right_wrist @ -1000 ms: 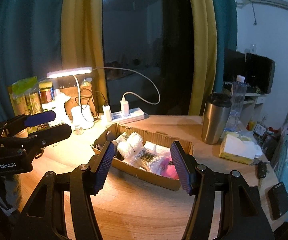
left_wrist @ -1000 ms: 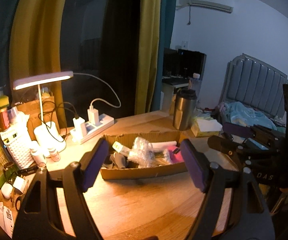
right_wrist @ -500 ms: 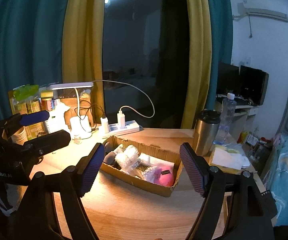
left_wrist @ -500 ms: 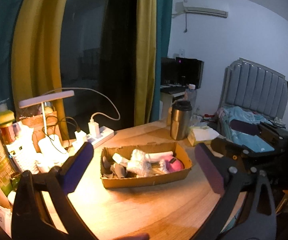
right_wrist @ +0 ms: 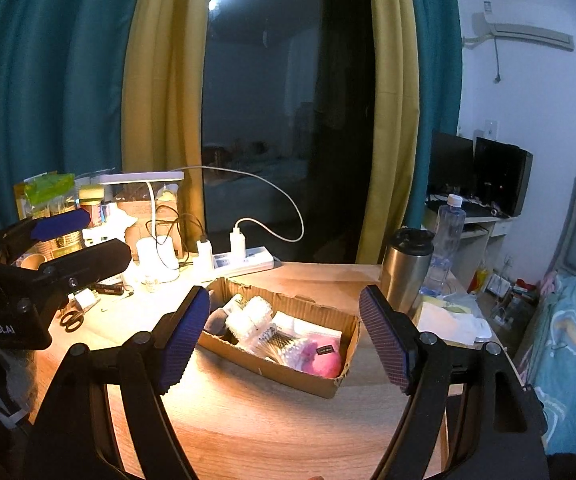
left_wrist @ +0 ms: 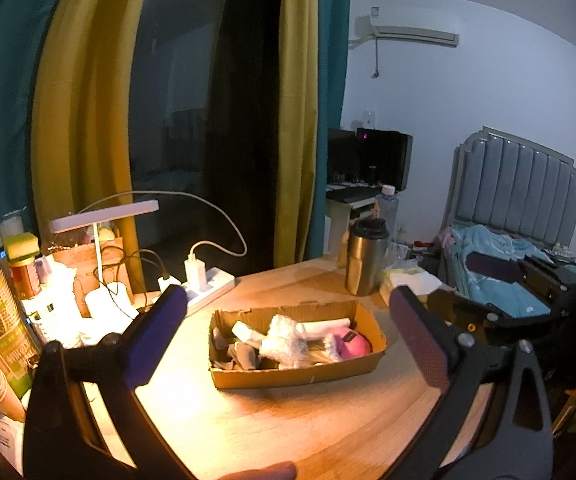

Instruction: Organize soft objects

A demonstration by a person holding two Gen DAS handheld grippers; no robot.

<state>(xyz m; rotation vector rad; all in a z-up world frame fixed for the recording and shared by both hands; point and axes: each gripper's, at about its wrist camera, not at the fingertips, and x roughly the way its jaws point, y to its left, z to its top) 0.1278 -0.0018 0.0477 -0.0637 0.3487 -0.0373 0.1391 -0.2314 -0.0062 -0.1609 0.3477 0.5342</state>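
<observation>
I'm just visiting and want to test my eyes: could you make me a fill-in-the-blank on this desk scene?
1. The pink ball lies inside the cardboard ____.
2. The steel tumbler stands on the table with its lid ____.
3. The desk lamp is switched ____.
4. Both the left gripper and right gripper hold ____.

Missing words: box; on; on; nothing

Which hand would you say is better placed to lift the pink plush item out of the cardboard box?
Probably the right. The pink plush item lies at the cardboard box end nearest the right gripper; the left gripper faces the other end. Both are open and empty.
</observation>
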